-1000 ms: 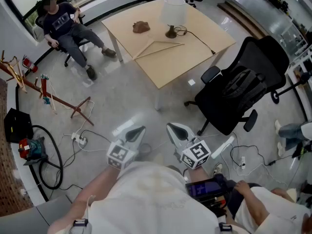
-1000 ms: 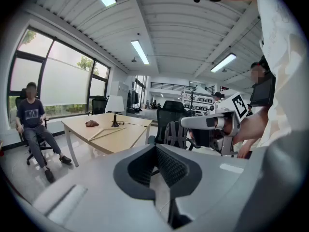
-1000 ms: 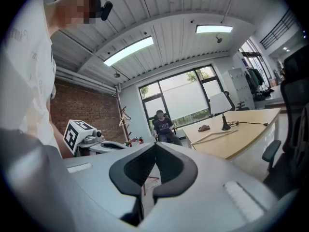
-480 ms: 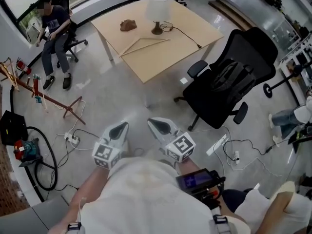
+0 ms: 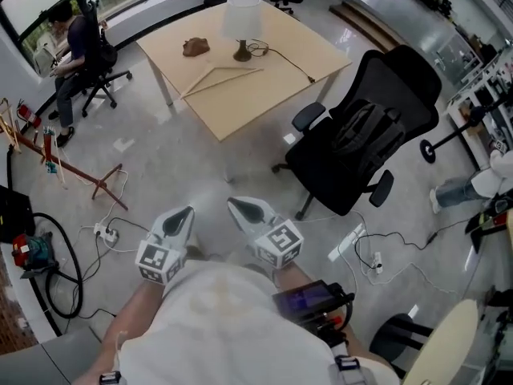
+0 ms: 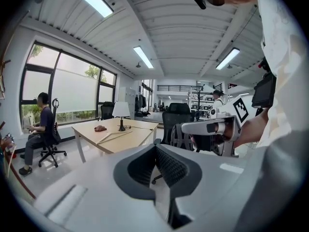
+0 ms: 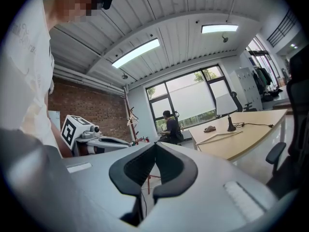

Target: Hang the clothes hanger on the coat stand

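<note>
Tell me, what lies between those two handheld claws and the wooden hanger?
Head view: only bare grey floor, then the table's near edge, separates the left gripper and right gripper from the hanger.

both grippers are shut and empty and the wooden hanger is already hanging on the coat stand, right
No. The head view shows the wooden hanger lying flat on the table beside the lamp, not on the coat stand. The left gripper and right gripper are indeed shut and empty.
</note>
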Demonstrator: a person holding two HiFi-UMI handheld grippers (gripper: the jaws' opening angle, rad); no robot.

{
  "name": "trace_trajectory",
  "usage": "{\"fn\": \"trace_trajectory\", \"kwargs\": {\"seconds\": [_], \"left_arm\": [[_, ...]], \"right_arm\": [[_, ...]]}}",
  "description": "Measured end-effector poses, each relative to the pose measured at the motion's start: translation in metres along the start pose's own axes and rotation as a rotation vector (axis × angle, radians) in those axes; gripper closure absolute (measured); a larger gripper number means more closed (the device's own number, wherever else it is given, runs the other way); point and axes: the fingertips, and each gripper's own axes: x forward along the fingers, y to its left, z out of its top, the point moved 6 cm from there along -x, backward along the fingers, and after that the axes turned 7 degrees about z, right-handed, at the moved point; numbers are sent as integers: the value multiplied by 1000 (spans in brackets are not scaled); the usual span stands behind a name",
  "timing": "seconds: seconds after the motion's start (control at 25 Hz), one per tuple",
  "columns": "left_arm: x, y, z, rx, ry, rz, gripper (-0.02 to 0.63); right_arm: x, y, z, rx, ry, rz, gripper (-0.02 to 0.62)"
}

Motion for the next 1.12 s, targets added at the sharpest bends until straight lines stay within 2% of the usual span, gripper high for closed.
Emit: {"fn": "trace_trajectory", "kwargs": {"seconds": [0.28,0.44,0.64,0.8,0.92,1.12], "left_arm": [[-4,6,-9,10,9,41,604],[0,13,-1,28,18,57,604],[26,10,0,7,29,16,604],[51,41,2,8,5,33,604],[63,59,19,-7,2,24,604],[90,93,21,-14,-59,21,604]], "right_arm": [[9,-4,-8,30,6,22,581],[23,-11,-8,52,14,42,581],[15,-32,-19,99,58,4,581],[38,-47,-7,86,62,2,581],[58,-58,7,66,62,6,581],[92,-85,15,58,76,-7,581]]}}
